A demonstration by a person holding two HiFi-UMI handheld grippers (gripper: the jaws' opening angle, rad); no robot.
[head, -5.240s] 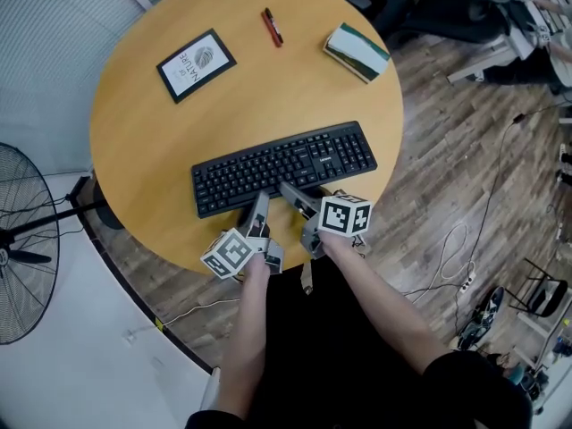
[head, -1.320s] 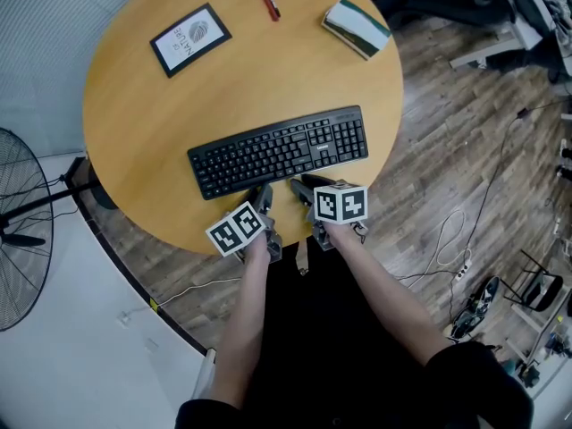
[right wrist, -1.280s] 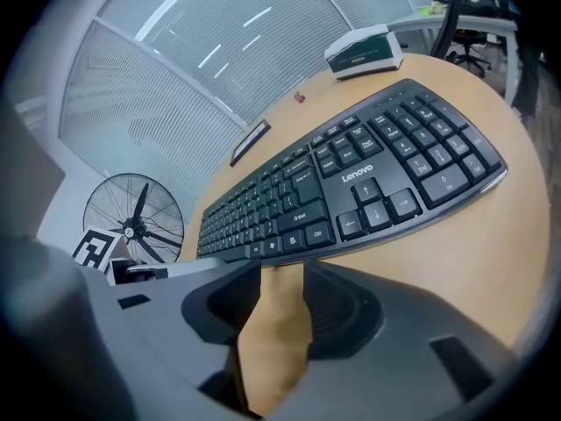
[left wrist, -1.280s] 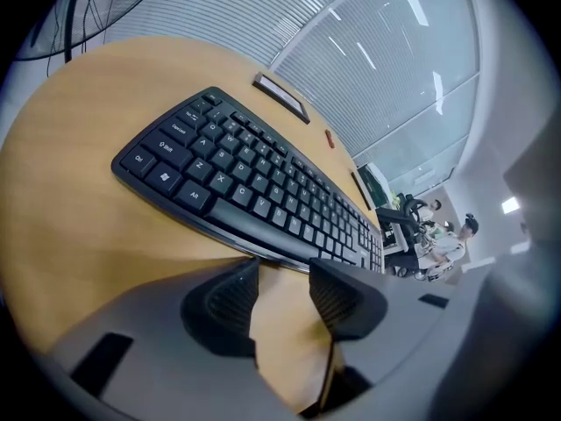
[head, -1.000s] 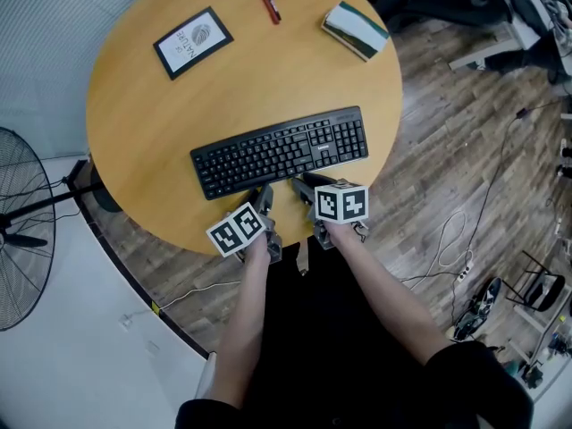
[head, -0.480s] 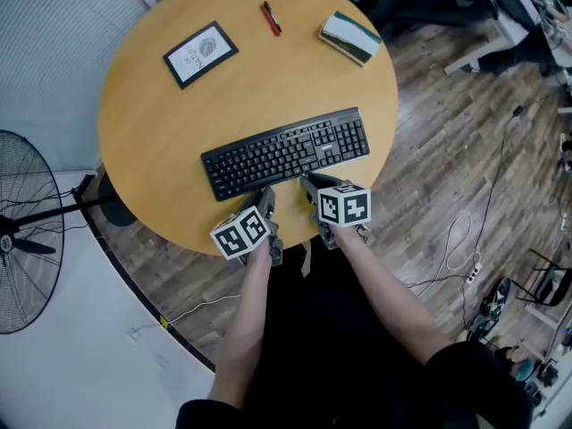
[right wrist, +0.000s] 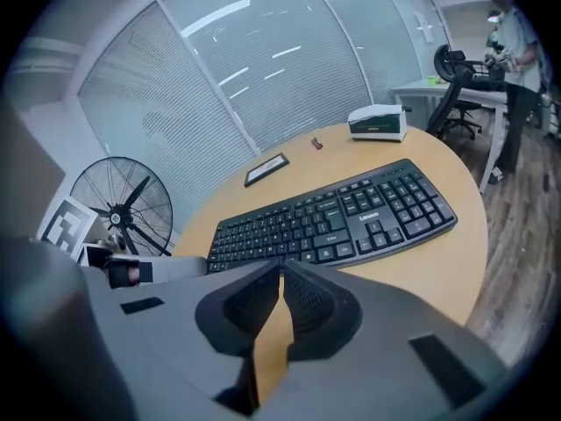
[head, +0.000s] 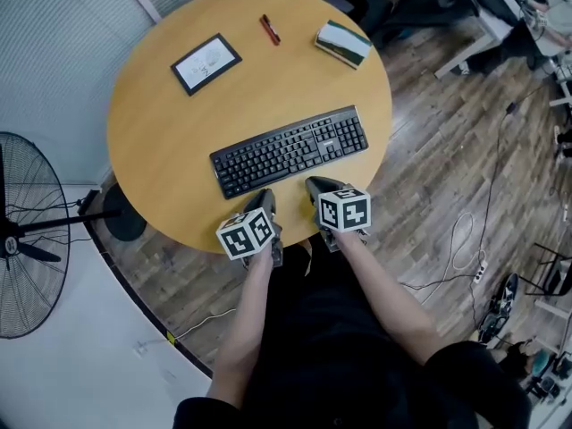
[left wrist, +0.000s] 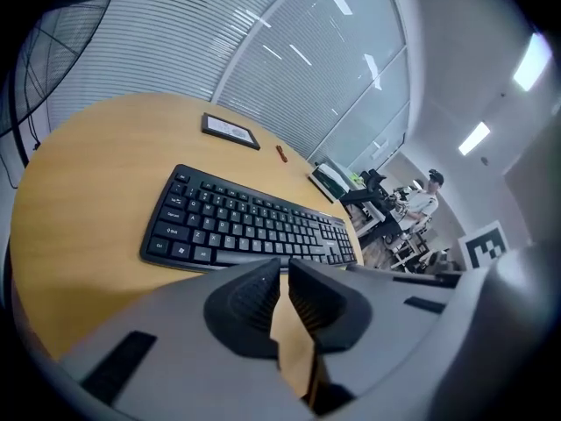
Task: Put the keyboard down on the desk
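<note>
Keyboard [head: 290, 150]: it lay flat on the desk [head: 161, 150], in the half nearer the person, with every key facing up and nothing resting on it.
Long axis: it ran left to right along the near edge, a little slanted, so the number-pad end sat farther from that edge than the other end.
Left gripper [head: 265, 200]: it sat at the near edge; its jaws were closing with a narrow gap left, and only bare desk showed between them.
Right gripper [head: 314, 186]: it also sat at the near edge; its jaws were closing and all but together, with nothing between them.
Key relation: the keyboard lay straight ahead of both grippers, its front edge just beyond their tips and apart from them. The left one faced the letter keys and the right one the middle stretch. Neither looked clearly nearer.
Far edge: a framed card [head: 206, 63], a red pen [head: 270, 29] and a book [head: 343, 43] lay well apart from the keyboard.
Beside the desk: a standing fan [head: 27, 231] stood on the floor off the left edge.
Stage, as a judgement: the placing looked finished, since the keyboard rested on the desk and neither gripper held it.
Next move, as a judgement: it would call only for drawing both grippers back over the near edge without nudging the front row of keys.
</note>
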